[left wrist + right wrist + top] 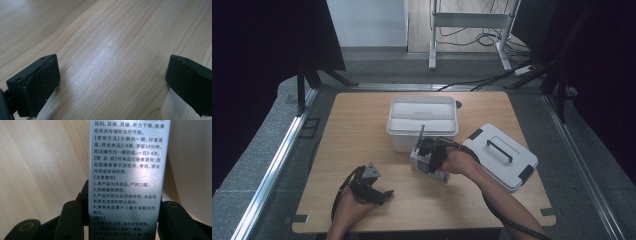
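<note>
The right gripper [424, 150] pinched a small printed box [127, 177] between its jaws, holding it just in front of the open white bin [422, 121] at the middle of the table [357, 125], whose lid [501, 156] lay to the right. The left gripper [379, 195] rested spread and empty on the near left. Judging by that, the box was picked up but not yet dropped into the bin

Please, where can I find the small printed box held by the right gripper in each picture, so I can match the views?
High view: the printed box lies at centre, before the white bin, in the right gripper.
Right gripper view: it rises up the middle, between the jaws.
Left gripper view: wooden table between open jaws, not the box.
Shared landmark: the wooden table.
</note>
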A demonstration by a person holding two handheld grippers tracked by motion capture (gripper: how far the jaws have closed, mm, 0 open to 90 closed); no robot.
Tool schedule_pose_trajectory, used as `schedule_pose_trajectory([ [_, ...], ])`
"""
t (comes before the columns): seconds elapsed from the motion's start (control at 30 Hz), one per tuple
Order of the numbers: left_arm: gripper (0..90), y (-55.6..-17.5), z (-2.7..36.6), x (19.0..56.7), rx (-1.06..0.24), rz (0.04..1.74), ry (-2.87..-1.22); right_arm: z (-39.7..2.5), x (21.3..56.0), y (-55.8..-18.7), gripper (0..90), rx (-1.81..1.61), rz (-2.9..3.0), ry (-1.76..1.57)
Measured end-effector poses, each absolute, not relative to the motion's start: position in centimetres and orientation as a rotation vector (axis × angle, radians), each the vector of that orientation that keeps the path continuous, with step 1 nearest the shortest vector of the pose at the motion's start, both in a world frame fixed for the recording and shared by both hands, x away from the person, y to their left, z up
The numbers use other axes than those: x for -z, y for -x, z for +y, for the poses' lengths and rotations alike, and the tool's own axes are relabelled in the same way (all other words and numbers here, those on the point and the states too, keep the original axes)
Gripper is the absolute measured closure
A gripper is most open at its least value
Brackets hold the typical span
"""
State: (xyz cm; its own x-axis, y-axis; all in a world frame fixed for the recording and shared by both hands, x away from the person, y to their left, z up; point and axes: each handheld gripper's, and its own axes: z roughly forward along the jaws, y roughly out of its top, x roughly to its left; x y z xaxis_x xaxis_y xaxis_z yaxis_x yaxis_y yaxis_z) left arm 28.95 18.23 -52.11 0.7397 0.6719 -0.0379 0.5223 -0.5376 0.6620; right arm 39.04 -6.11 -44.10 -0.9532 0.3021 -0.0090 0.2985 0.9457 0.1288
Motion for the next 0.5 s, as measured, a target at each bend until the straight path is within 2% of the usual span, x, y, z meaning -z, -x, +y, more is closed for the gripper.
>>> schedule_pose_trajectory([
  [0.5, 0.0, -28.9, 18.2, 52.1, -0.288, 0.898, -2.265, -6.3, 42.6, -32.3, 55.0, -0.220, 3.105, -0.264],
])
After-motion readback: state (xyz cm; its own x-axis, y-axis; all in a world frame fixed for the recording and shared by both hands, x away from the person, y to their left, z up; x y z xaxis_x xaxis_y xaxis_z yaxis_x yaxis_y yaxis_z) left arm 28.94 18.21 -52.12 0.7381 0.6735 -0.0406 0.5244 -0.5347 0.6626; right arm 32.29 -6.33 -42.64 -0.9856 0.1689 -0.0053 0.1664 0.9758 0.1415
